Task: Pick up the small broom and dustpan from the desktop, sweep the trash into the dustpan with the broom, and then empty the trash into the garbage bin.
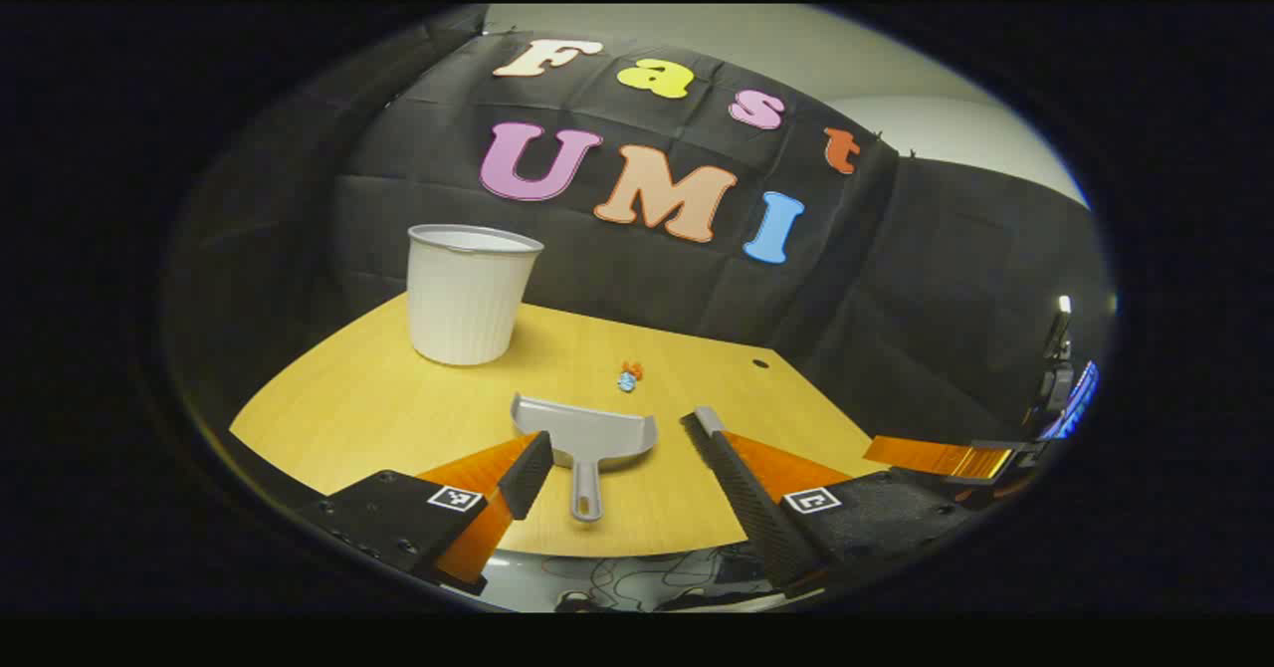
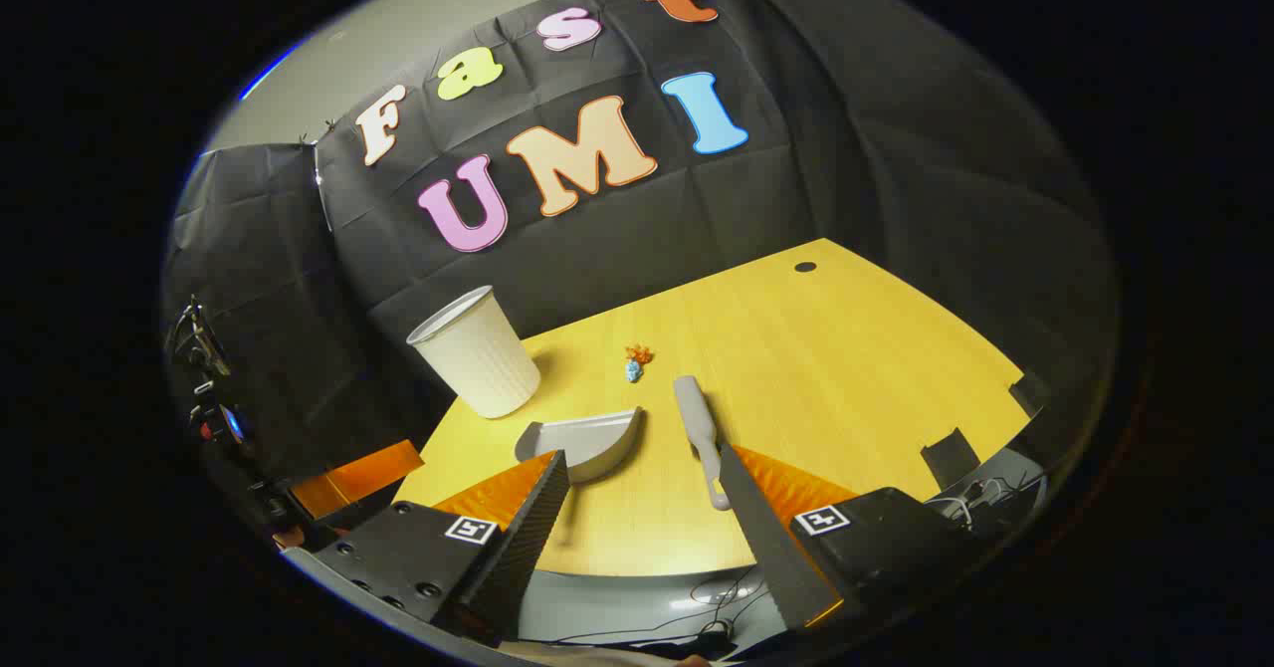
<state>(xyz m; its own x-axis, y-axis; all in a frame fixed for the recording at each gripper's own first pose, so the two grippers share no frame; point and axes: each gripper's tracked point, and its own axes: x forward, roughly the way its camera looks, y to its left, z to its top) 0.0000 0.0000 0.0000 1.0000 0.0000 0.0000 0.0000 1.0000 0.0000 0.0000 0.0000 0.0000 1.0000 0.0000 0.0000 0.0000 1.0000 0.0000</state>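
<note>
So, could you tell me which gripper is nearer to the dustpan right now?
Left. The left gripper is open with the dustpan handle lying between its fingers. The right gripper is open beside it, lined up on the broom, with the dustpan off to its left.

Right gripper view. The right gripper (image 2: pixel 637 508) sits above the near edge of a yellow wood-grain desktop (image 2: pixel 846 368), its two black ribbed fingers (image 2: pixel 532 533) spread wide with nothing between them. Between the fingertips, farther off, a grey plastic dustpan (image 2: pixel 582 443) lies flat on the desktop, and just to its right lies a grey small broom (image 2: pixel 697 428), its handle pointing toward the camera. Beyond both, two small crumpled scraps of trash (image 2: pixel 635 362), one orange and one pale blue, lie touching each other. A white ribbed plastic garbage bin (image 2: pixel 478 353) stands upright at the desktop's far left corner.
</note>
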